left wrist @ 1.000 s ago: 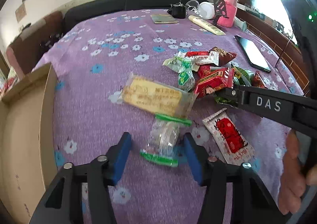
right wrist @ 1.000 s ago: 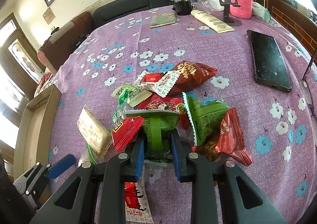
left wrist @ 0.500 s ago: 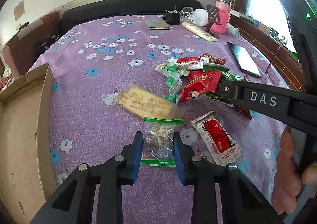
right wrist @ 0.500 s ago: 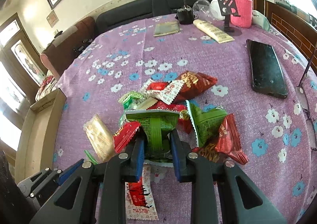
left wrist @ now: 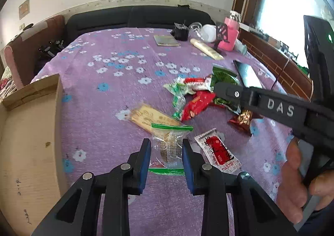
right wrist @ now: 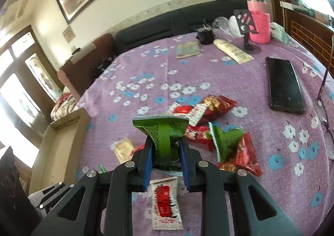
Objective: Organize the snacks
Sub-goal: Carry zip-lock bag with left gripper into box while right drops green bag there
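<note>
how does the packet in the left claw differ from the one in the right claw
The packet in the left claw is a clear packet with green end strips, its pale contents showing; the green packet in the right claw is opaque and printed. The clear packet looks flat between the pads, while the green packet is pinched into a crease, its top fanning out wide. Both are small sealed snacks, each clamped in a claw above the purple floral tablecloth.

Both clamped packets now off tablecloth (left wrist: 108,94).
</note>
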Available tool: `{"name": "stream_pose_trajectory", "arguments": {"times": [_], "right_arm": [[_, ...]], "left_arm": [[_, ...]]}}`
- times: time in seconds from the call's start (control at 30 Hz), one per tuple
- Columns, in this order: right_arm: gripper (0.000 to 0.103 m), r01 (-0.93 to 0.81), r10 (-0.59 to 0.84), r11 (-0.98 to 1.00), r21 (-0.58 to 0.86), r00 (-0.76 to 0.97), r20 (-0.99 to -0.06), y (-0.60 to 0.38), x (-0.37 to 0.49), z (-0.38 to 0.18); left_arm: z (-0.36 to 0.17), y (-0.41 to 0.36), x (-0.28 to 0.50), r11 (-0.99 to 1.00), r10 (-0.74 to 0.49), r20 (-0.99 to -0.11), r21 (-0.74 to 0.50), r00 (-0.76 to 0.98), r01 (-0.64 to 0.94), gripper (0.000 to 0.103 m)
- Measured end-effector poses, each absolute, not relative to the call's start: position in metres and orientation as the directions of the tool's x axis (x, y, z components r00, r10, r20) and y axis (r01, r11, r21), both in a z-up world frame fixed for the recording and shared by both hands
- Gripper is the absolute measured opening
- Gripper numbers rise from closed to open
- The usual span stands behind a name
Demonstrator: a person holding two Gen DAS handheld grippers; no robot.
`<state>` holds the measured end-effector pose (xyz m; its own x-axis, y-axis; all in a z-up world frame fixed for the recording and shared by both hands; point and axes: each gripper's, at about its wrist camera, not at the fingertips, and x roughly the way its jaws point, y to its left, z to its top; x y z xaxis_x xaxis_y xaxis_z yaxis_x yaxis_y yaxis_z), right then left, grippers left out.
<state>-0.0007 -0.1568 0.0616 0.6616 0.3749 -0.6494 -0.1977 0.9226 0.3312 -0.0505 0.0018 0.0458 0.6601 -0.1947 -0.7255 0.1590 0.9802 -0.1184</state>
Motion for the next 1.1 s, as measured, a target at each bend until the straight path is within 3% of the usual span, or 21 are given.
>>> {"name": "stream_pose_trajectory", "arguments": {"times": [0.63,1.1], "right_arm": [[0.023,-0.531,0.597,0.791,0.304,0.558,-0.576,-0.097,-0.040,0.070],[0.023,-0.665,0.709,0.640,0.385,0.318,-0.629,-0.029,-0.076,0.074]], "left_arm": [[0.065,0.079,-0.072,0.986,-0.119,-0.676,-0.166,0.727,0.007,0.030],[0.059,0.187,-0.099,0.952,0.037,-0.676,-0.201,0.736,-0.232,0.031]]}}
